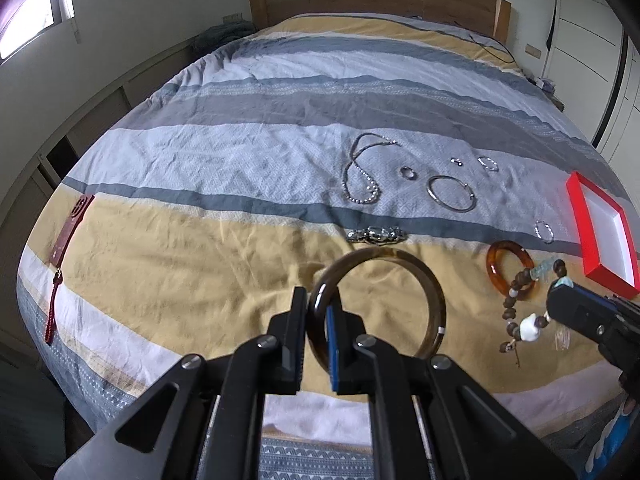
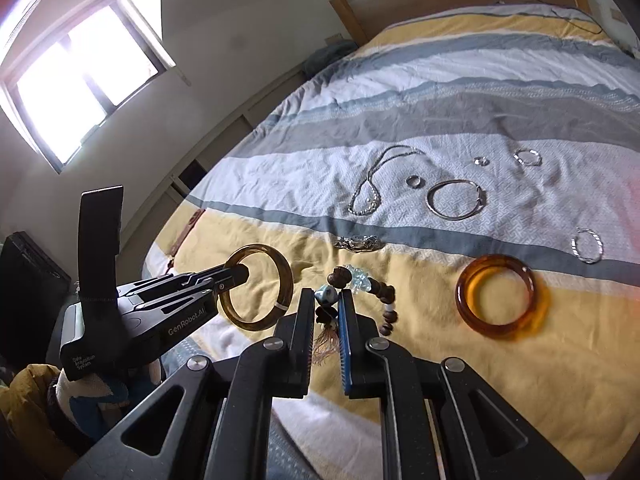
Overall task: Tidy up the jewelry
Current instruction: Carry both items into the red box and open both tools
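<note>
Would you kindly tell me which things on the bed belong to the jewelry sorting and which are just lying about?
Job: brown bangle in left tongs; beaded bracelet in right tongs; amber bangle; silver necklace; silver bangle; red box.
Lying about: red phone; black cable.

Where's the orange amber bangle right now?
The orange amber bangle lies flat on the bed's yellow stripe, right of centre in the right wrist view, just below the small silver hoop and beside the bead bracelet.
</note>
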`<state>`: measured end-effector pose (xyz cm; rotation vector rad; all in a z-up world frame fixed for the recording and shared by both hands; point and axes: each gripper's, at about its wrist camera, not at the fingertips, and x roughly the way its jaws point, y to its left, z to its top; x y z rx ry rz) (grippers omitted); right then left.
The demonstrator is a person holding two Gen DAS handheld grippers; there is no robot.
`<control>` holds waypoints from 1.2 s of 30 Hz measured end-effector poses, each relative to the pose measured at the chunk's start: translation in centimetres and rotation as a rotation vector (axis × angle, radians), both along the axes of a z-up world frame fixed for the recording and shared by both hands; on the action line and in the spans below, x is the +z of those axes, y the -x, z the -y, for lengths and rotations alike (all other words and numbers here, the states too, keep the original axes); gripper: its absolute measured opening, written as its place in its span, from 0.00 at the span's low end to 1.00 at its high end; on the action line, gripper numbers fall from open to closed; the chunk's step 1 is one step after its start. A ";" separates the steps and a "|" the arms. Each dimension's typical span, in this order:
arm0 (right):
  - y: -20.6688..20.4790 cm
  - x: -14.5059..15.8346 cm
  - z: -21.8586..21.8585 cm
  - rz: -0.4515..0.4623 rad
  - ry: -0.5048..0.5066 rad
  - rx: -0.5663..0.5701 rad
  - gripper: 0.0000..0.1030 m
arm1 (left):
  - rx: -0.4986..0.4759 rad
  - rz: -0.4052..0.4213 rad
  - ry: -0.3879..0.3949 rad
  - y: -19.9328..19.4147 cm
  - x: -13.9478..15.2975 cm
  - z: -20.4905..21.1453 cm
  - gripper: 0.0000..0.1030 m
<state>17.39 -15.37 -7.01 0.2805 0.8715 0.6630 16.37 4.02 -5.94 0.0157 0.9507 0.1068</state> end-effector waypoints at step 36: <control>-0.8 -1.7 36.0 0.010 0.096 -0.574 0.11 | -0.539 -0.091 0.000 -9.7 -3.6 39.7 0.08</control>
